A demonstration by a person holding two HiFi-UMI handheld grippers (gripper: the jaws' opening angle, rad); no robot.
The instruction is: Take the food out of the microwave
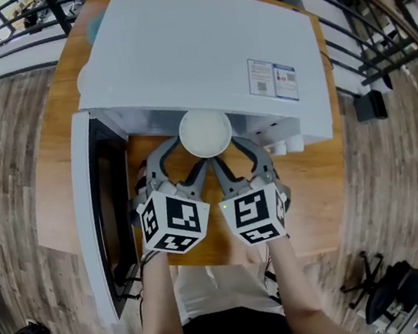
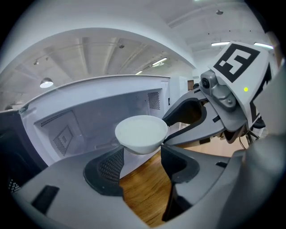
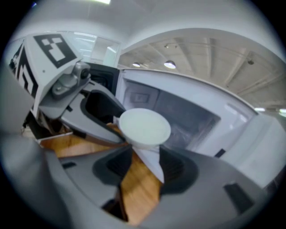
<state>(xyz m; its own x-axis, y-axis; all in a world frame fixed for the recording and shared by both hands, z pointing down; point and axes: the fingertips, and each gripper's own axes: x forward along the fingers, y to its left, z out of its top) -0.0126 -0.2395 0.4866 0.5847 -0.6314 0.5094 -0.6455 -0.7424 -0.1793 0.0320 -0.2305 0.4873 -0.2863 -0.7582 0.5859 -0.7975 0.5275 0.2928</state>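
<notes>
The left gripper [image 1: 191, 152] and right gripper [image 1: 227, 149] each clasp the round white bowl [image 1: 205, 130] outside the white microwave [image 1: 199, 47] — pull both back together, keeping it level.

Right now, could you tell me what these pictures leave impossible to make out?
White bowl contents: pale and featureless in every view, food unconfirmed.
Microwave cavity: head view, hidden under its own top.
Label print: head view, too small.
Table beneath jaws: right gripper view, blurred.
</notes>
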